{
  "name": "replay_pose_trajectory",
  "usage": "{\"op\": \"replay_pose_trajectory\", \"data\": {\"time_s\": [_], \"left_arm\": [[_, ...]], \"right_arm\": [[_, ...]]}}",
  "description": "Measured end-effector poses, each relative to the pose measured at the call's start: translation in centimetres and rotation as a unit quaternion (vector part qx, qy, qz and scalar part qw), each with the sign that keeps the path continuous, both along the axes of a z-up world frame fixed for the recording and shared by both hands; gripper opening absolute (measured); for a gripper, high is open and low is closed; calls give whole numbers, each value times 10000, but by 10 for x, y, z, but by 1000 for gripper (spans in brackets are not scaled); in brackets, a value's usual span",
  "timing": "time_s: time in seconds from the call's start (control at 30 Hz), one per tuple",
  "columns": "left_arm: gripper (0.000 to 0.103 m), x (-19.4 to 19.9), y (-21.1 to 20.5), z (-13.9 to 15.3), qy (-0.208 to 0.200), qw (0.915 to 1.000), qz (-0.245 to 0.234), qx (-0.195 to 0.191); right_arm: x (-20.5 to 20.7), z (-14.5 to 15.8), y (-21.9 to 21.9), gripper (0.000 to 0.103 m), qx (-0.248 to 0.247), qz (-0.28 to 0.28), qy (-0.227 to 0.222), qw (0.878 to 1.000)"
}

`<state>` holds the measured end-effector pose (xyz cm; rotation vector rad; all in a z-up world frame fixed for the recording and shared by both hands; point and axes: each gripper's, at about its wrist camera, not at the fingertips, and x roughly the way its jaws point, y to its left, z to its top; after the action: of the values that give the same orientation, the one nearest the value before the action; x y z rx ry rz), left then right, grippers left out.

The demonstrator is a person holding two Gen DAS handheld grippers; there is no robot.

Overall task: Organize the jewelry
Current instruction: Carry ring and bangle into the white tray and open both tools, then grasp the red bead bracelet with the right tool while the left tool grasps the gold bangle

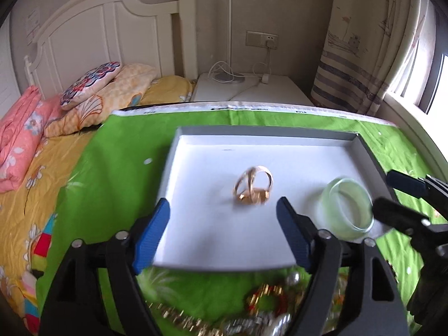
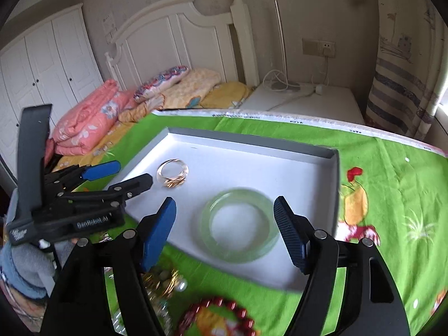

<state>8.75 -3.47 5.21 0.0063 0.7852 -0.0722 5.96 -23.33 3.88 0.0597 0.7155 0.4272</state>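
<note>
Between the wide-open left gripper [image 1: 222, 233] jaws, ahead: gold rings [image 1: 252, 185], ungripped; right gripper [image 2: 225, 232] jaws spread around green bangle [image 2: 240, 225], pads clear.

Left gripper [image 1: 222, 229]: black plastic frame of angular linkage arms, silver round pivot screws at each joint, and two long blue finger pads [image 1: 151, 236] with a ribbed face. Right gripper [image 2: 225, 233]: identical build, black arms, silver screws, blue ribbed pads [image 2: 288, 235]. Seen from the right wrist, the left gripper's body bears white lettering on its side and a flat black upright bar behind. Beneath it, a grey-and-blue knitted sleeve [image 2: 22, 268].
</note>
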Motion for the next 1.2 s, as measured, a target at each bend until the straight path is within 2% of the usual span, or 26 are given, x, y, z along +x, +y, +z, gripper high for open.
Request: {"op": "replay_pose_trajectory", "data": {"time_s": [0.07,0.17,0.3,0.47,0.63,0.7,0.83,0.97,1.0,1.07,1.2], "left_arm": [[91,-14,10,6,-21,9999,102,-128],[96,-42,29,12,-50,9989,262,-383],[97,-77,43,7,29,9984,380,-414],[97,-121,48,-9,120,9979,471,-428],[97,-145,48,-29,274,9962,405,-721],[97,-147,47,-38,370,9955,366,-792],[97,-150,50,-37,226,9946,310,-960],[97,-151,49,-37,194,9945,263,-991],[97,-153,48,-37,160,9946,234,-999],[97,-152,47,-35,150,9945,257,-1008],[97,-149,50,-35,187,9936,283,-1080]], "right_arm": [[-18,2,-12,70,173,-102,-11,9998],[-43,0,-26,70,408,-166,77,9990],[-73,-11,-28,70,304,-143,202,9992],[-112,-29,-29,70,447,-134,321,9984],[-124,-31,-22,70,132,-118,273,9995],[-122,-35,-18,67,-27,-159,335,9993],[-122,-35,-14,65,-134,-185,261,9994],[-123,-35,-7,49,-321,-76,220,9992],[-121,-36,-3,41,-419,-11,231,9989],[-120,-38,11,34,-726,214,272,9968],[-117,-44,34,28,-1303,457,366,9897]]}}
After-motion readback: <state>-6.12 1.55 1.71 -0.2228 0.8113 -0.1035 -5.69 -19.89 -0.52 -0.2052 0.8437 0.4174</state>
